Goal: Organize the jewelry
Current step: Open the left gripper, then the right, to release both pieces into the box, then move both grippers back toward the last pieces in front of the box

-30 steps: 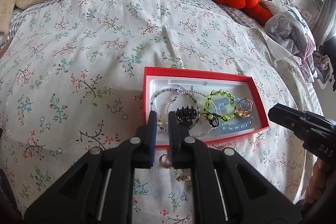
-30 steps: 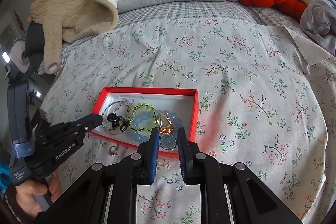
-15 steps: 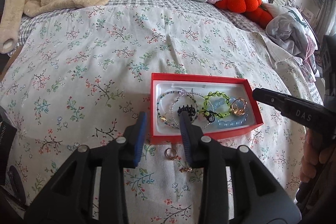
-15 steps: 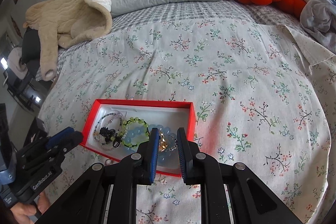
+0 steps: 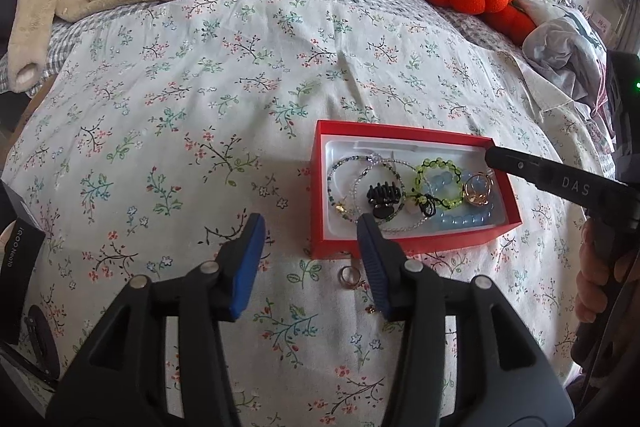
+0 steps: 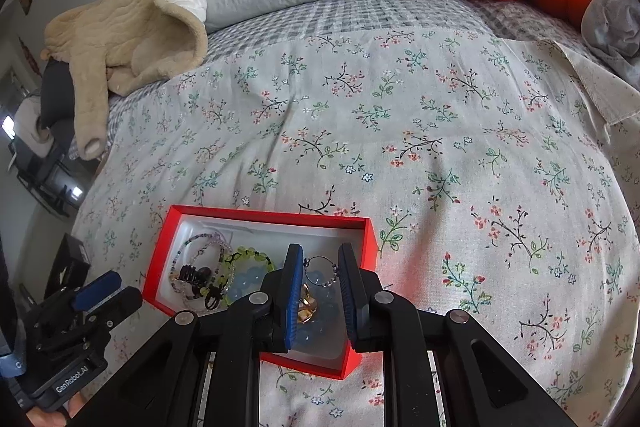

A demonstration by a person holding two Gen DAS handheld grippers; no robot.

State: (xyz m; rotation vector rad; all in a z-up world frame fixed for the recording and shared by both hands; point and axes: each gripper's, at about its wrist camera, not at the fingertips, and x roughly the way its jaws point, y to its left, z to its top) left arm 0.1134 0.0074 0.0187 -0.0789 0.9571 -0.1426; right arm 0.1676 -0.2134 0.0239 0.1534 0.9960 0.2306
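1. Our left gripper (image 5: 310, 239) hangs over the floral bedspread (image 5: 240, 107), fingers spread wide and holding nothing.
2. A small gold-toned metal ring (image 5: 349, 275) lies loose on the cloth just inside the right-hand finger, near its tip. A tinier gold piece (image 5: 372, 309) sits partly hidden at that finger's edge.
3. Beyond the fingertips stands the shallow red cardboard box with a white liner (image 5: 320, 187), already holding beaded bracelets, a black claw clip (image 5: 383, 195) and a gold pendant.
4. Our right gripper (image 6: 319, 269) hovers over the box's near end, fingers parted with nothing between them.
5. Step in hand, we judge: collecting the loose ring.
6. Next move calls for lowering, centring the ring between the fingers, then pinching gently against soft cloth.
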